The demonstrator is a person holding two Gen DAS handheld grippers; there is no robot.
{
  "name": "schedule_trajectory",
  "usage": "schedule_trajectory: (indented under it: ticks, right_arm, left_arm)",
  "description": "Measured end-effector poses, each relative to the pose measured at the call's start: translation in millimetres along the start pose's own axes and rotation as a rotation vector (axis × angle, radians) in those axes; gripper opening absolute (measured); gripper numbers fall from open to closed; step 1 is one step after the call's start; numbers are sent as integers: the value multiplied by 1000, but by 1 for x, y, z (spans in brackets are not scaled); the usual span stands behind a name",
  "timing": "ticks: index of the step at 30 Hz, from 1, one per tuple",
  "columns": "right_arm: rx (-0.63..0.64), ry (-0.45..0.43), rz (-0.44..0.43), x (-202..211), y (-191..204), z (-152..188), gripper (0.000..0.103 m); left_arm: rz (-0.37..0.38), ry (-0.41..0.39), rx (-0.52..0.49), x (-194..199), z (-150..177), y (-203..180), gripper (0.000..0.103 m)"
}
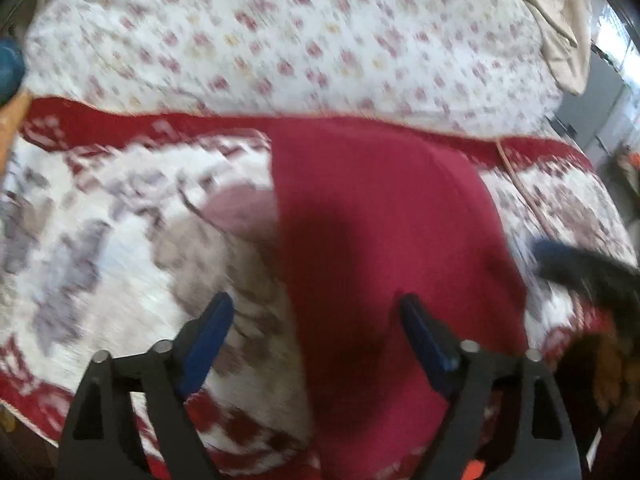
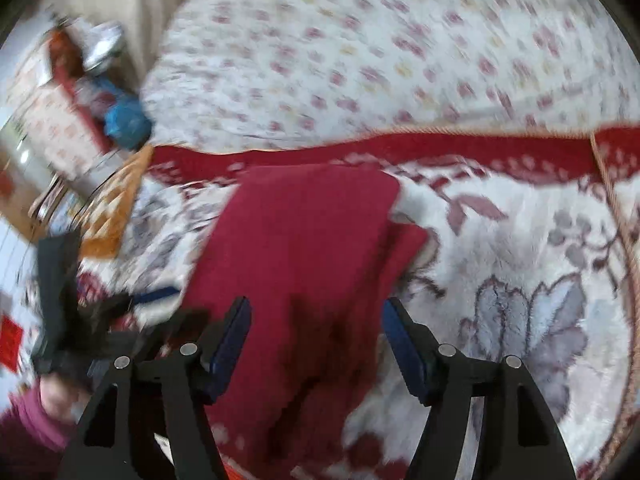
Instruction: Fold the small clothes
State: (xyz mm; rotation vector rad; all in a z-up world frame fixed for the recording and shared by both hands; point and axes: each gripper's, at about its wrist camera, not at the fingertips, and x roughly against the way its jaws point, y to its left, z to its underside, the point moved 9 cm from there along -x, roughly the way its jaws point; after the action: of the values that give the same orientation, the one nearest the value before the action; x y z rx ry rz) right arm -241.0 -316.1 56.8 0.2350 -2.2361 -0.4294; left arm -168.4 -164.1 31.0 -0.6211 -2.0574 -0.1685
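A dark red garment (image 1: 384, 240) lies folded lengthwise on a floral blanket (image 1: 100, 240). It also shows in the right wrist view (image 2: 304, 248), with a second layer sticking out at its right side. My left gripper (image 1: 316, 312) is open and empty, hovering over the garment's near left edge. My right gripper (image 2: 316, 316) is open and empty above the garment's near end. The right gripper shows blurred at the right edge of the left wrist view (image 1: 580, 268). The left gripper shows blurred at the left in the right wrist view (image 2: 64, 304).
Behind the blanket lies a white bedsheet with small pink flowers (image 1: 300, 40). A beige cloth (image 1: 560, 20) hangs at the far right. An orange patterned cloth (image 2: 116, 204) and a blue object (image 2: 124, 120) sit at the left, beside a cluttered shelf.
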Motion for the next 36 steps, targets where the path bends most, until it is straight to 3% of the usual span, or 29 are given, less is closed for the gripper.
schedule_trajectory:
  ticks: [4,5,8,9,12,14,19,26,28,36]
  right_arm:
    - [130,-18,27,1,35,16,44]
    - [144,-4,36,-4,37,21,42]
    - [145,89,188,-35,8,45,29]
    - [125,99,204,-40,-2,51,18]
    - [25,71,144,-39,-14,53,17]
    - [11,69,133,-35,-13,52,19]
    - [-43,11,85,-18,4,38,68]
    - [-46,-62,247,-9,1,13,79]
    - [-68,-85,281,-3,-6,11,86]
    - [-82,-88,371,-2,-19,10,90]
  left_arm:
    - [-38,-24,24,-4,-7,3,88]
    - [-47,-18,28,-8,-6,3,88]
    - [-51,-30,34,-17,-10,-1,88]
    - [-48,-47,30,-17,-9,0,89]
    - [-60,-86,1,-19,-7,-3,92]
    - [-59,-95,-8,-20,-8,-3,93]
    - [-81,-138,-30,-13,-16,-4,93]
    - [-116,-186,-80,0,-21,-11,93]
    - [-115,-185,-83,1,-20,-11,93]
    - [-112,-189,-57,4,-19,-7,93]
